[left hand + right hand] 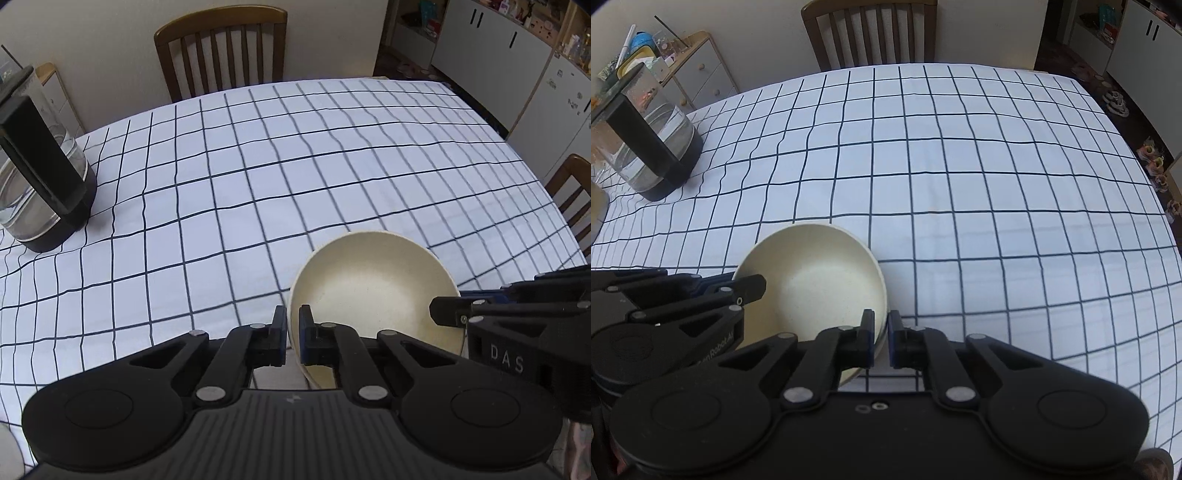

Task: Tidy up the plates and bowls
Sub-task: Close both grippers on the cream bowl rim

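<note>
A cream bowl is held tilted over the checked tablecloth, near its front edge. My left gripper is shut on the bowl's left rim, one pad inside the wall and one outside. My right gripper is shut on the opposite rim of the same bowl. In the left wrist view the right gripper's fingertip reaches into the bowl from the right. In the right wrist view the left gripper's fingertip comes in from the left. The bowl has nothing inside.
A glass kettle with a black handle and base stands at the table's left side. One wooden chair is at the far edge and another at the right. White cabinets line the far right wall.
</note>
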Action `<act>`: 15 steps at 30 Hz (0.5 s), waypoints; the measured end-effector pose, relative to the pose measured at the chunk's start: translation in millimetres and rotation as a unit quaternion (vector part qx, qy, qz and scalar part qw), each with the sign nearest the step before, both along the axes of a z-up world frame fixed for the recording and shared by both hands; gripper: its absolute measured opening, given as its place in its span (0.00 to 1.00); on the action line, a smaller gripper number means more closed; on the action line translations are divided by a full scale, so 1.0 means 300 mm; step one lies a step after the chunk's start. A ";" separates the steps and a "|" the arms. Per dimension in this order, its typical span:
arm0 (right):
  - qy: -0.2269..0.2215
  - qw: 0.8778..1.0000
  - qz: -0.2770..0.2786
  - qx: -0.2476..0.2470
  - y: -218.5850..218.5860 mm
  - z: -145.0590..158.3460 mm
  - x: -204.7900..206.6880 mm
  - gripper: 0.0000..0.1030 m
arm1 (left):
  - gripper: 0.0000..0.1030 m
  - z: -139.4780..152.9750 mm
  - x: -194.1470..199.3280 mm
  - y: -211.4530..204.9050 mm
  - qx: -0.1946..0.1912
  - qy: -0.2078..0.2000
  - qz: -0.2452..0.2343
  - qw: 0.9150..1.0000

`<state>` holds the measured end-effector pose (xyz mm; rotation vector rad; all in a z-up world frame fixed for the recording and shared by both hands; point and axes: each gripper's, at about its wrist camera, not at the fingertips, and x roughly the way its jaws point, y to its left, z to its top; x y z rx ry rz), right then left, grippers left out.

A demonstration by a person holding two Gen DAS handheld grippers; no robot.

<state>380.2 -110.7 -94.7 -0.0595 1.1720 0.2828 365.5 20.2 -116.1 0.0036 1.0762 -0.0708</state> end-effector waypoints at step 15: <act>-0.028 0.999 0.005 0.018 -0.243 0.233 -0.146 0.07 | 0.05 0.226 -0.197 -0.252 0.015 -0.031 -0.029 0.999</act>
